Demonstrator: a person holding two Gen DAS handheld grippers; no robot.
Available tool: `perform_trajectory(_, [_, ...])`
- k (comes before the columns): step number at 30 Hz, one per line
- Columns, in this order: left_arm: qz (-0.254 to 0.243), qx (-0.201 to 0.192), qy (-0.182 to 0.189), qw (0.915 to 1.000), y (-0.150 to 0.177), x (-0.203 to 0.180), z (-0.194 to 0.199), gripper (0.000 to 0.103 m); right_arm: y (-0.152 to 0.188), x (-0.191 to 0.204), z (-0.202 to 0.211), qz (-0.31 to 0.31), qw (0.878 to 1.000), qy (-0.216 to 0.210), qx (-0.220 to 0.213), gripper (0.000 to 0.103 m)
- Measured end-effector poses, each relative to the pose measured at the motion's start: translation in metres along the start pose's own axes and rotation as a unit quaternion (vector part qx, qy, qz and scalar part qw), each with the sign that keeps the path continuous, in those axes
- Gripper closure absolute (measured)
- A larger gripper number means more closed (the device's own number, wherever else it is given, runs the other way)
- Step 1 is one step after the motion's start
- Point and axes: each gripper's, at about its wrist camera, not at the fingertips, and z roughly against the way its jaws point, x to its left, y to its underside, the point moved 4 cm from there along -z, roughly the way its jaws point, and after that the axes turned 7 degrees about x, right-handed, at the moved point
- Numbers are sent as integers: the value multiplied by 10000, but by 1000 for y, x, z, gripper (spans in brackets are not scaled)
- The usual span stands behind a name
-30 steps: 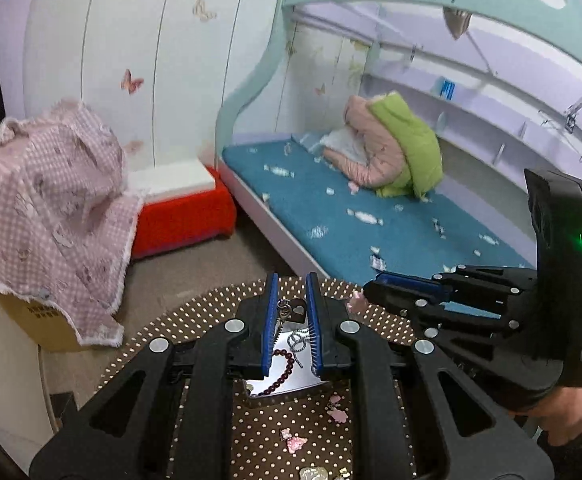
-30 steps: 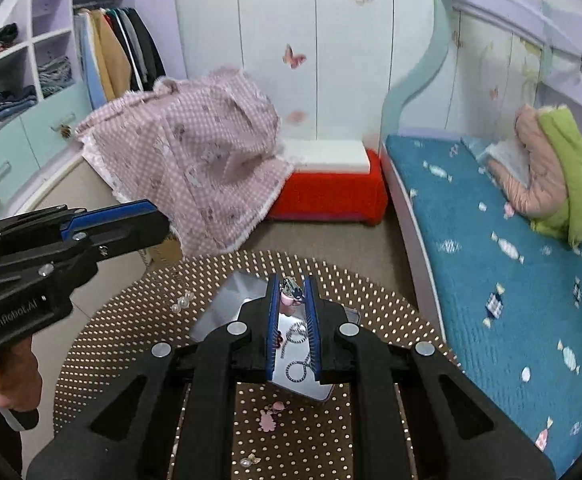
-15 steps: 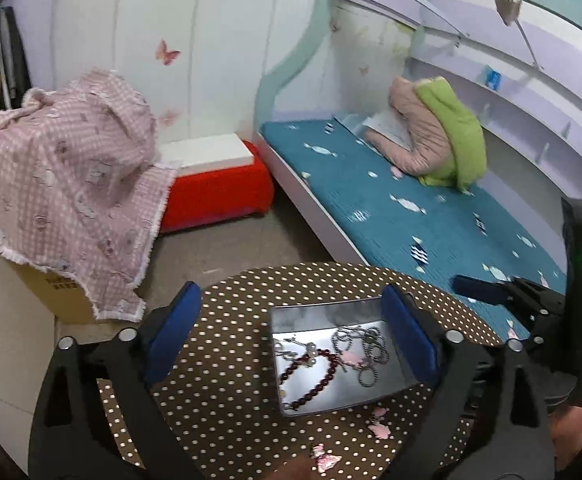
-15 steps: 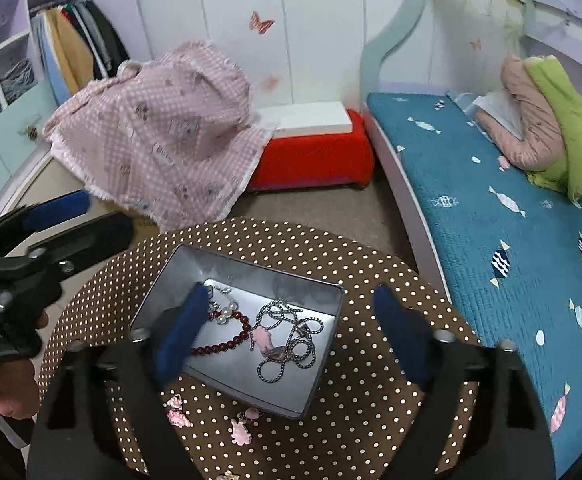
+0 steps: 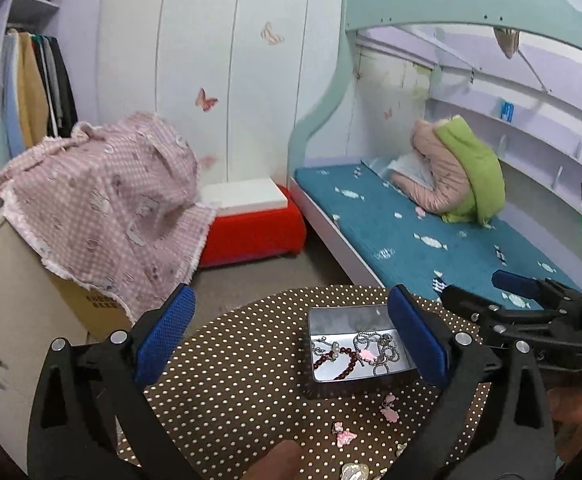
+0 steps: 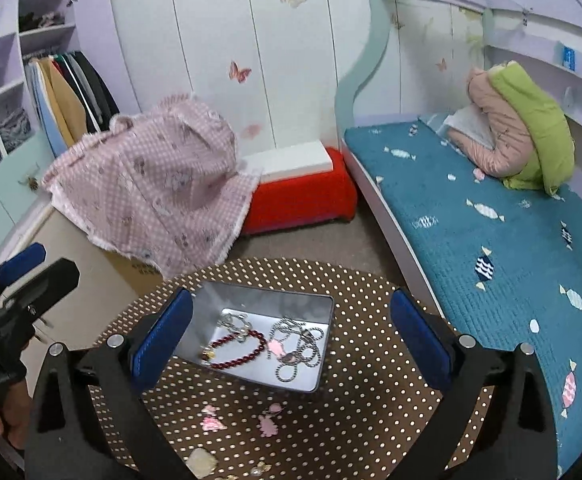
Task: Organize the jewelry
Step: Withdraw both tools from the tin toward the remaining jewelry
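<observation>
Hovering above the dotted bench (image 6: pixel 371 400), the right claw (image 6: pixel 291 336) stands spread wide with nothing between its blue pads; the left claw (image 5: pixel 291 336) is likewise wide open and empty. Ahead of the right claw, between its fingers, lies the metal tin (image 6: pixel 315 312), holding a red bead bracelet (image 6: pixel 237 350), a silver chain (image 6: pixel 299 344) and a pearl piece (image 6: pixel 235 322). Nearer than the tin, below the right claw, several loose pink charms (image 6: pixel 269 424) rest on the bench, apart from the tin; a pale shell-like piece (image 6: pixel 201 460) lies nearer again. In the left wrist view the same tin (image 5: pixel 331 316) sits ahead, close by the inner side of the claw's right finger, with pink charms (image 5: pixel 389 408) on the bench before it.

The step in hand appears to be collecting a remaining loose piece. Each charm is small, flat and thin, so the claw should descend nearly upright, fingertips straddling one charm only, and close slowly with the tips brushing the cloth. Snagging the cloth is the risk. The carry to the tin is short; release low over it, clear of the tangled chain.
</observation>
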Motion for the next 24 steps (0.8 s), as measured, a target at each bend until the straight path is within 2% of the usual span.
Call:
perform_trajectory(14, [250, -693, -212, 9971, 20, 14, 102, 6, 19, 19, 95, 31, 9958, 31, -915, 8])
perform_trajectory(24, [315, -915, -238, 9950, 48, 17, 147, 6, 42, 32, 143, 157, 9906, 130, -1355, 8])
